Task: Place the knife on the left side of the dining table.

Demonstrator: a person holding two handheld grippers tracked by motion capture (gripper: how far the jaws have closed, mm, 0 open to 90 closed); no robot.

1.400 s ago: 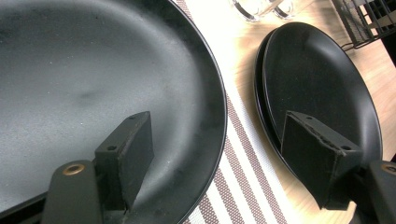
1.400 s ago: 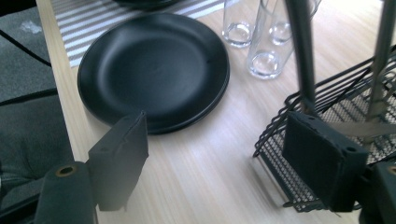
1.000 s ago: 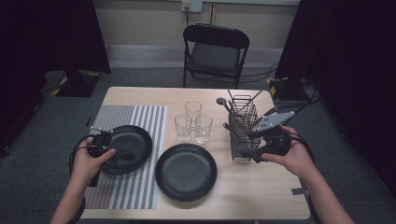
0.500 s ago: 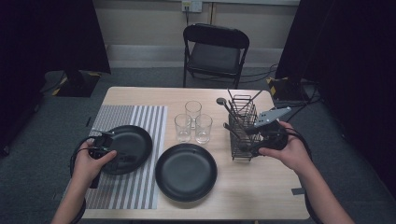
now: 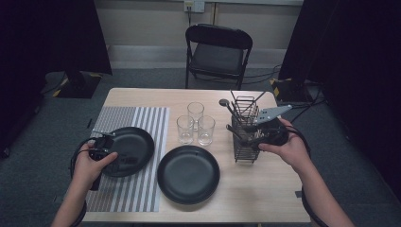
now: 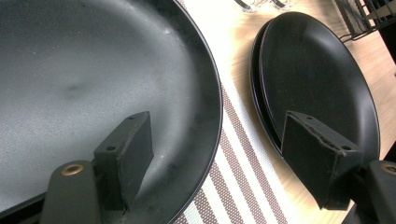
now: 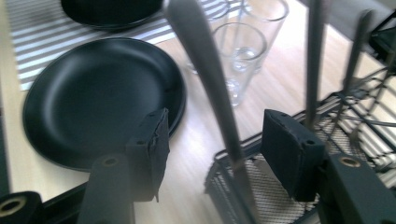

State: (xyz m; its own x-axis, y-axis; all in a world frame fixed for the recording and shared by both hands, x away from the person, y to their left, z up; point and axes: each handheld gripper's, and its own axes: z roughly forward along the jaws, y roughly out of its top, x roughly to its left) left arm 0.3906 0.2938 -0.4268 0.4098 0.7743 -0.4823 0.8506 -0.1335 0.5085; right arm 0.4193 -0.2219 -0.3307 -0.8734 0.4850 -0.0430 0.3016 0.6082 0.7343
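At right of centre in the high view, the right tool (image 7: 212,156) has been closing, its jaws apart around a grey metal utensil handle (image 7: 205,79) in the black wire caddy (image 5: 246,137); the left tool (image 6: 219,163), jaws apart, straddles the black round plate's (image 6: 84,84) rim at lower left

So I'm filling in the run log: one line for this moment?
right claw: jaws just closing round utensil handle in caddy, not yet gripped | left claw: open over plate
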